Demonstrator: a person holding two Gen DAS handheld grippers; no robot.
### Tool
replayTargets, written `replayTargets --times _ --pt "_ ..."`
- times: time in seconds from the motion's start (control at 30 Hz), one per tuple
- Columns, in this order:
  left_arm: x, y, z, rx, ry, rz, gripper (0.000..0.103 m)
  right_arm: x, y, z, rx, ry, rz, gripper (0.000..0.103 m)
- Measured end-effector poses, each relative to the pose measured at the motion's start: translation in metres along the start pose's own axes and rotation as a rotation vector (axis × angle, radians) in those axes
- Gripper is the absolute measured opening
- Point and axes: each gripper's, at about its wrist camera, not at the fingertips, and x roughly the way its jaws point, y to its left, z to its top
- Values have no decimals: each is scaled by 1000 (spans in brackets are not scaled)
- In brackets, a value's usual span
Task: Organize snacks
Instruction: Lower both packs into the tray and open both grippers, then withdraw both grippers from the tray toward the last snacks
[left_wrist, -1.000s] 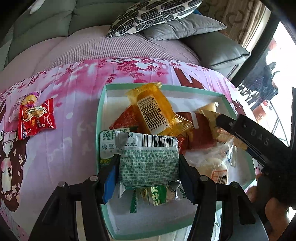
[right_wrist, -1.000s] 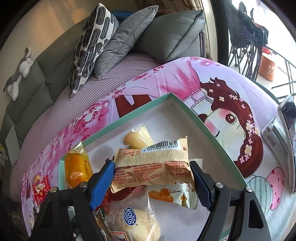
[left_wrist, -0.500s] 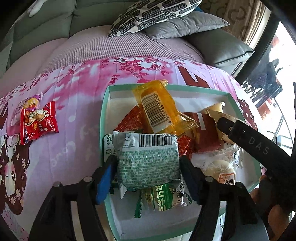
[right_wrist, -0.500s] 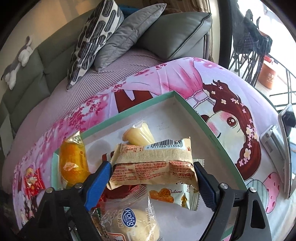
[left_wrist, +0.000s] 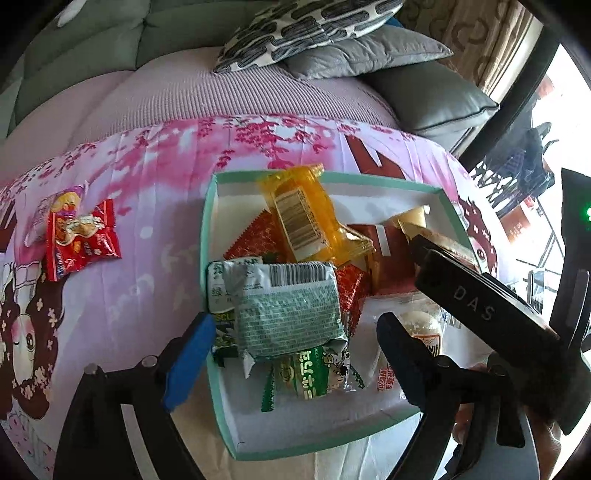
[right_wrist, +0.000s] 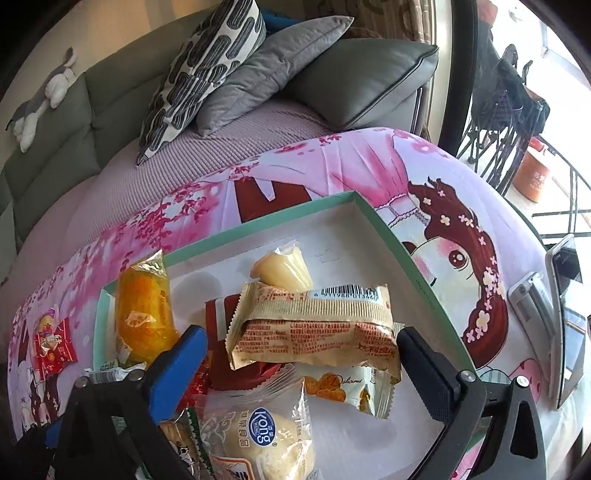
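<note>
Pink cartoon-print cloth (left_wrist: 155, 206) over table, grey sofa (right_wrist: 74, 110) far behind. "Kong" on bun wrapper (right_wrist: 264, 430). Left gripper (left_wrist: 291, 354) and right gripper (right_wrist: 301, 363) opening, pads clear of packets.

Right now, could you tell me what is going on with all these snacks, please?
A person is sorting snacks into a teal-rimmed box with two handheld grippers. The left gripper is opening around a green-and-white packet, the right gripper around a tan wrapper; both lie on the pile. A red packet remains outside on the pink cloth.
</note>
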Motion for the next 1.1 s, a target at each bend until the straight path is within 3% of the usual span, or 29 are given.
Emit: replayTargets --times 0.17,0.53,0.67,0.8,0.93,1.1 --pt "-14 17 6 -63 -49 12 94 -10 0 2 6 -27 6 103" --pt "-39 90 11 -363 -197 172 94 -20 13 1 -14 -43 29 103" --pt "-43 107 8 -429 -218 203 95 -28 28 0 -55 -58 61 103" --pt "-45 112 6 -447 -225 218 95 -33 42 -4 -92 -62 79 103" --pt "-46 111 6 -434 -232 231 103 -35 54 -8 -126 -61 95 103" --pt "-49 110 7 -420 -248 236 103 -37 67 -12 -163 -60 114 103"
